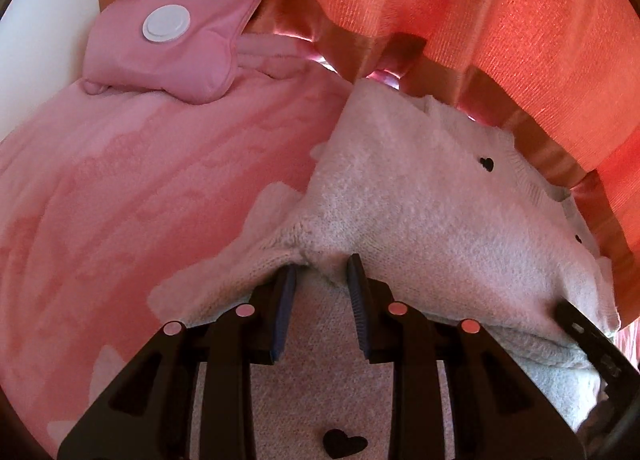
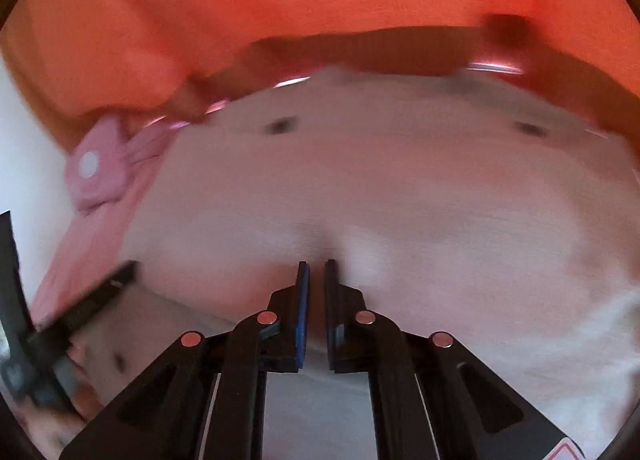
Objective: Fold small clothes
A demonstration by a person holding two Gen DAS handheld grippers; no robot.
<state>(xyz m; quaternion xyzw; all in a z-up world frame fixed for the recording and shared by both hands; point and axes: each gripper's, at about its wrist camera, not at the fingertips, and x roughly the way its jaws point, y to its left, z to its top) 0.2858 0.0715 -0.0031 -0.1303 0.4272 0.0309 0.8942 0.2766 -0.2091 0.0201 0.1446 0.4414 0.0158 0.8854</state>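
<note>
A pale pink knitted sweater with small black hearts (image 1: 432,204) lies on a pink fleece blanket (image 1: 132,196). Its near edge is lifted and folded over. My left gripper (image 1: 322,264) is shut on that edge at the fold's left end. My right gripper (image 2: 316,264) is shut on the same sweater (image 2: 360,180) further right; this view is blurred. The right gripper also shows at the right edge of the left wrist view (image 1: 592,344), and the left gripper shows at the left of the right wrist view (image 2: 80,312).
A pink padded pouch with a white round cap (image 1: 168,44) lies on the blanket at the back left. An orange curtain (image 1: 480,0) hangs along the back. A shiny wooden edge (image 1: 548,148) runs beneath it. A white wall (image 1: 40,28) is at the left.
</note>
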